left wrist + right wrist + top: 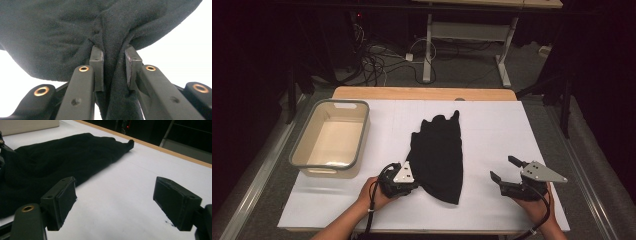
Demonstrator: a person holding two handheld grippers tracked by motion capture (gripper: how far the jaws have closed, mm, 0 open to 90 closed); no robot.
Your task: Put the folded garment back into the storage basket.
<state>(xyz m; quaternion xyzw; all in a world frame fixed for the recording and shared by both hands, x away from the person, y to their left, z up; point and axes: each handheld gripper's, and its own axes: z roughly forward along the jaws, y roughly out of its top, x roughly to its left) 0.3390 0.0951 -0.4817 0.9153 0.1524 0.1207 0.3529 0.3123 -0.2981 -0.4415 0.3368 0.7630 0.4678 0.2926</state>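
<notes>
Black cloth (75, 32) between left fingers (97, 67)

White-topped table with a black cloth and a tub

The table (492, 125) has a white top and a strip of bare wood along its far edge. A black cloth (438, 155) lies crumpled in the middle of it, its jagged end toward the wooden strip and its rounded end toward the near edge. Well to the left of the cloth stands a cream tub (318, 165) with a grey rim, at the table's left edge. To the right of the cloth the top is plain white.
</notes>
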